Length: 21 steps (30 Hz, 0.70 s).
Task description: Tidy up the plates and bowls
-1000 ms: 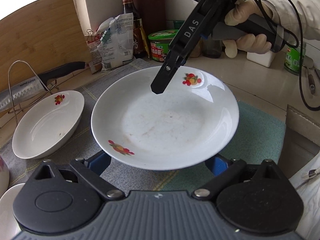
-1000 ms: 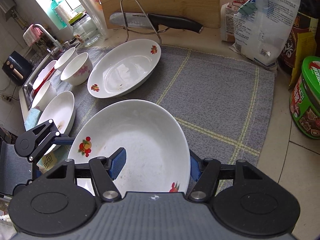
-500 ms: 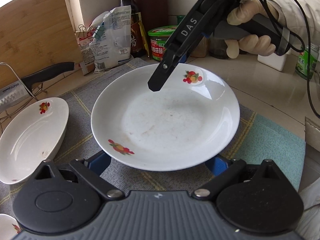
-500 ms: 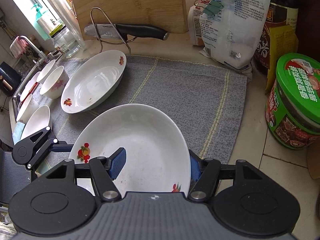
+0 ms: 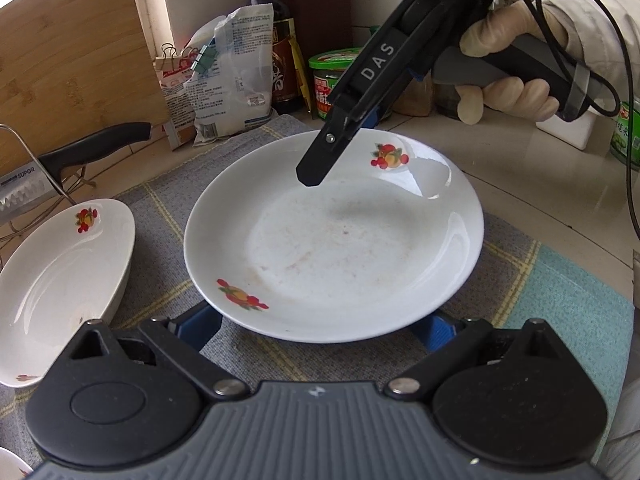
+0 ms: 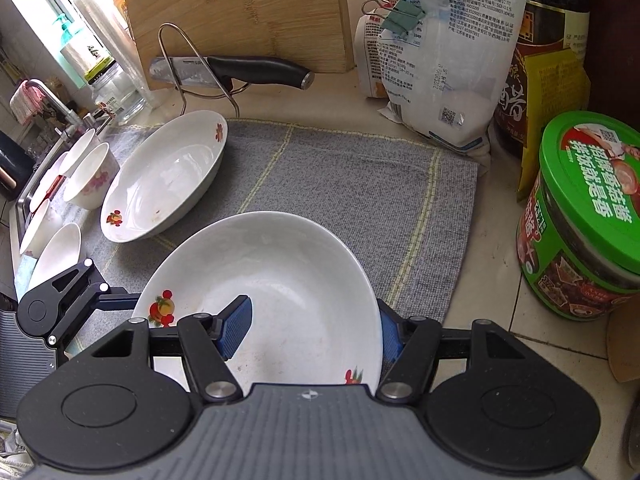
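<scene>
A white deep plate [image 5: 340, 248] with fruit prints hangs just above the grey mat [image 5: 168, 216], carried between both grippers. My left gripper [image 5: 318, 328] stands wide, its blue pads [image 5: 200, 328] tucked under the plate's near rim on either side; their contact is hidden. My right gripper [image 5: 340, 148] comes down from above and is shut on the far rim, one finger inside the plate, one behind it. In the right wrist view the same plate [image 6: 288, 280] sits between the right gripper's [image 6: 312, 332] pads. A second white dish [image 6: 164, 176] lies on the mat to the left.
Small bowls [image 6: 90, 176] and plates line the sink edge at far left. A knife [image 6: 256, 72] on a wire rack and a bamboo board [image 6: 240, 12] stand behind. A salt bag [image 6: 452, 60], a sauce bottle [image 6: 548, 56] and a green tin [image 6: 584, 216] crowd the right.
Both grippers have carried the plate to the right across the mat and slightly down, away from the second dish and towards the green tin. Neither grip has changed.
</scene>
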Each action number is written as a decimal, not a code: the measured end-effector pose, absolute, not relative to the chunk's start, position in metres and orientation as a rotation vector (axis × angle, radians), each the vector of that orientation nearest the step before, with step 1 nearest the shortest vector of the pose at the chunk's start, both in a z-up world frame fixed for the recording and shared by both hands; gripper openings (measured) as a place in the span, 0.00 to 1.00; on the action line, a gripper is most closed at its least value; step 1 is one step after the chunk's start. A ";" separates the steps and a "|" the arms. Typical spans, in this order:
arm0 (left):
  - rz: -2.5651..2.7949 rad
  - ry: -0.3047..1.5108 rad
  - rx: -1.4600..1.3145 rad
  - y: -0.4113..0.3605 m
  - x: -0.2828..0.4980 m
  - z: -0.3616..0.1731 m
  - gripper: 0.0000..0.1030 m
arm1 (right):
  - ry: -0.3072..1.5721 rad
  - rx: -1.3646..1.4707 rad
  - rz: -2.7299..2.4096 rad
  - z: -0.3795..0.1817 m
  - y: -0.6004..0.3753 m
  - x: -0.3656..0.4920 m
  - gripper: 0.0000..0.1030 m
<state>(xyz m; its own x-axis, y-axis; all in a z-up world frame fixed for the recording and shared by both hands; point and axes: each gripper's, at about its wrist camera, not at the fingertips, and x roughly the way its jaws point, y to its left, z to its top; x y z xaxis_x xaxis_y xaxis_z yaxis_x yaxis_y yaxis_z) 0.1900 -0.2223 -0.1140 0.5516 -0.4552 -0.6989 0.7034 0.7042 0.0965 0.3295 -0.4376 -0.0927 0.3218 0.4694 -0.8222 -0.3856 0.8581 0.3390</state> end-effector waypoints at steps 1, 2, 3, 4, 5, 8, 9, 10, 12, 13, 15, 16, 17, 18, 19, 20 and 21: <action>-0.704 0.700 0.391 -0.222 0.190 -0.114 0.96 | 1.109 0.088 0.561 -0.093 -0.438 0.330 0.68; -0.701 0.699 0.391 -0.222 0.190 -0.113 0.96 | 1.109 0.088 0.562 -0.094 -0.437 0.331 0.68; -0.698 0.698 0.391 -0.223 0.190 -0.113 0.96 | 1.110 0.088 0.562 -0.094 -0.437 0.331 0.68; -0.696 0.700 0.393 -0.223 0.189 -0.112 0.96 | 1.111 0.088 0.561 -0.094 -0.437 0.331 0.68; -0.693 0.701 0.393 -0.223 0.189 -0.112 0.96 | 1.111 0.085 0.562 -0.094 -0.436 0.330 0.68; -0.689 0.705 0.387 -0.223 0.188 -0.111 0.96 | 1.113 0.078 0.567 -0.095 -0.435 0.328 0.68; -0.688 0.706 0.388 -0.223 0.188 -0.110 0.96 | 1.116 0.076 0.568 -0.095 -0.434 0.328 0.68; -0.687 0.705 0.388 -0.223 0.188 -0.109 0.96 | 1.117 0.071 0.568 -0.096 -0.433 0.327 0.68; -0.688 0.706 0.387 -0.224 0.189 -0.110 0.96 | 1.115 0.060 0.570 -0.096 -0.432 0.327 0.68; -0.689 0.707 0.385 -0.224 0.190 -0.110 0.96 | 1.114 0.062 0.570 -0.096 -0.433 0.327 0.68; -0.691 0.705 0.383 -0.224 0.190 -0.110 0.96 | 1.114 0.070 0.572 -0.097 -0.433 0.328 0.70; -0.693 0.703 0.385 -0.224 0.190 -0.110 0.96 | 1.115 0.076 0.579 -0.097 -0.433 0.328 0.73; -0.697 0.701 0.389 -0.224 0.189 -0.111 0.97 | 1.115 0.076 0.582 -0.097 -0.433 0.327 0.77; -0.697 0.697 0.393 -0.224 0.188 -0.111 0.97 | 1.111 0.070 0.586 -0.097 -0.431 0.326 0.82; -0.696 0.693 0.395 -0.223 0.187 -0.111 0.97 | 1.104 0.066 0.589 -0.096 -0.429 0.325 0.85; -0.692 0.688 0.395 -0.222 0.186 -0.110 0.98 | 1.100 0.065 0.588 -0.095 -0.429 0.323 0.92; -0.684 0.687 0.393 -0.221 0.185 -0.110 0.98 | 1.096 0.065 0.583 -0.093 -0.428 0.322 0.96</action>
<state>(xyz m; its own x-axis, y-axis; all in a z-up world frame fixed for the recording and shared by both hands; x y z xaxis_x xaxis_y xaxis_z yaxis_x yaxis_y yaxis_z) 0.1853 -0.2207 -0.1096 0.5715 -0.4424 -0.6911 0.6889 0.7162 0.1113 0.3221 -0.4277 -0.0934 0.3240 0.4750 -0.8182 -0.4129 0.8491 0.3294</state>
